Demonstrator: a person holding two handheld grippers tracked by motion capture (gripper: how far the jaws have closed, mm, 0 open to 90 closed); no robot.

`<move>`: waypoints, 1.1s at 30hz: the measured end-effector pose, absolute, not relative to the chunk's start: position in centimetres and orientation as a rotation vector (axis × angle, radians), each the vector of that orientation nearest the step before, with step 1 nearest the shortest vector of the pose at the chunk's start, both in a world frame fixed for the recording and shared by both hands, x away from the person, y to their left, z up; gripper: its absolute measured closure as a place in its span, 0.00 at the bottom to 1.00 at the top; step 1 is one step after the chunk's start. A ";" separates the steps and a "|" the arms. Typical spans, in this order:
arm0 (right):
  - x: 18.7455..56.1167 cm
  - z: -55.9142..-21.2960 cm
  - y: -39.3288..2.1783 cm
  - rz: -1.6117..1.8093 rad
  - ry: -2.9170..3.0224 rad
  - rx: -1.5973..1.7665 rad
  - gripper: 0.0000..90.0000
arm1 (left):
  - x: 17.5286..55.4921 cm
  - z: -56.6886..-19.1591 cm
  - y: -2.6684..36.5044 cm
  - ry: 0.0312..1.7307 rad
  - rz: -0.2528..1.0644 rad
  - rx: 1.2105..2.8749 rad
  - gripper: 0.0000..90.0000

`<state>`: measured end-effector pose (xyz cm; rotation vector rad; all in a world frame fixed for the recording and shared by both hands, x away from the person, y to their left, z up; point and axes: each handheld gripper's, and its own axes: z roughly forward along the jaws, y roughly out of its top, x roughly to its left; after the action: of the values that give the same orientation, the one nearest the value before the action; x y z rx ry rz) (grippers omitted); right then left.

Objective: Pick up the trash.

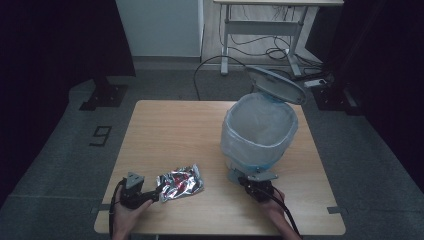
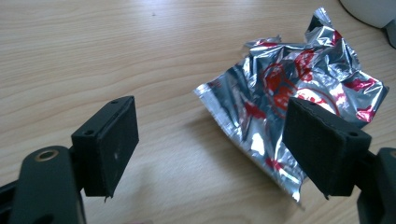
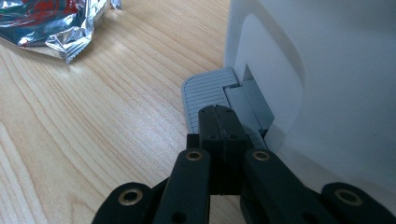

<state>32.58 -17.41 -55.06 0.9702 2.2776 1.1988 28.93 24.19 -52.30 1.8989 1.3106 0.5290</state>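
Two tools work on the worktop: left tool wide open, wrapper lying partly between its pads, unheld; right tool fully closed, pressing the bin pedal.

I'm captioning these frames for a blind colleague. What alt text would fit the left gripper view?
An open left gripper hovers low over a wooden table, its two black jaws spread wide at the near edge of a crumpled silver and red foil wrapper. The wrapper lies flat on the wood, partly behind the right-hand jaw. A pale rounded bin base shows at the top right corner.
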 end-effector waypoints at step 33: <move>32.4 -55.1 -17.3 1.183 2.270 0.954 1.00 | 30.3 -54.6 22.5 1.353 0.529 1.984 0.39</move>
<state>32.45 -17.27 -55.08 0.9537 2.2704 1.1834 30.30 22.45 -54.57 1.9841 1.3527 0.5291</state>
